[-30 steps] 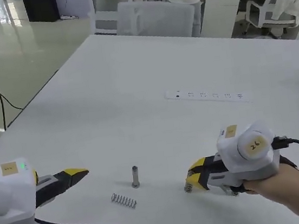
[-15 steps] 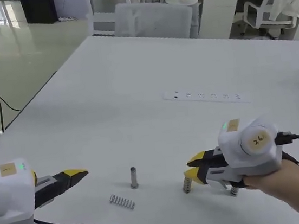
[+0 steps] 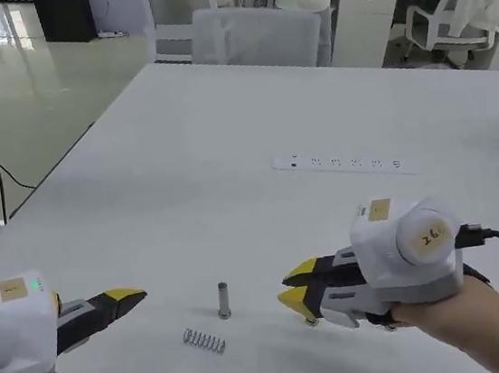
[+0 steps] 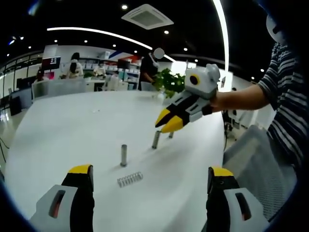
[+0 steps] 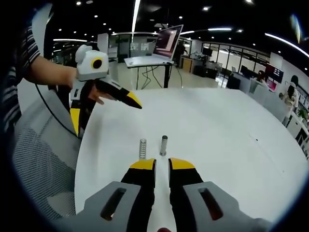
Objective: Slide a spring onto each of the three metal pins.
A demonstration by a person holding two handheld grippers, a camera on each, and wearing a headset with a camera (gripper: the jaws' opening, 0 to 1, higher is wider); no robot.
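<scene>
Fingers of the left gripper (image 3: 172,346) stand wide apart and empty, nearest; just beyond lie a loose spring (image 3: 205,341) and an upright bare pin (image 3: 223,300). Right gripper (image 3: 291,287), narrowly parted and empty, hovers just above a spring-clad pin (image 4: 155,139) on the white table (image 3: 227,153).

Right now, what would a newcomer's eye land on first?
The two yellow-tipped grippers: the left gripper gapes wide at the near edge of the white table, while the right gripper points toward it, jaws a little apart and empty. Between them stands a bare pin, with a loose spring lying just nearer.
</scene>
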